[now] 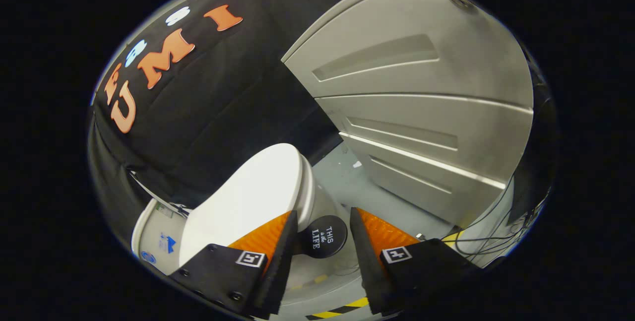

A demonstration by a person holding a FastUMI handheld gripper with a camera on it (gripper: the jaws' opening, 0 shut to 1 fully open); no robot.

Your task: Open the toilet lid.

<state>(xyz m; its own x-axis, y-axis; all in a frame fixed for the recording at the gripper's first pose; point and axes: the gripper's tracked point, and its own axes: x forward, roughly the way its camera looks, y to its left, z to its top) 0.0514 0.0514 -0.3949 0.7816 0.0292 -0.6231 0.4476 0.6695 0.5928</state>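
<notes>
Lid [248, 197] sits closed on the toilet [312, 197], just ahead of the left finger, and the hand-held gripper [322, 241] hangs released, fingers spread with nothing between them but a dark round mat [322, 236] on the floor [347, 177]. Beyond stands a grey panelled door [421, 97].

A round black disc [322, 236] on the floor beyond the toilet lid [248, 197] bears white lettering. A blue arrow sticker [167, 243] sits on the tank beside the lid.
</notes>
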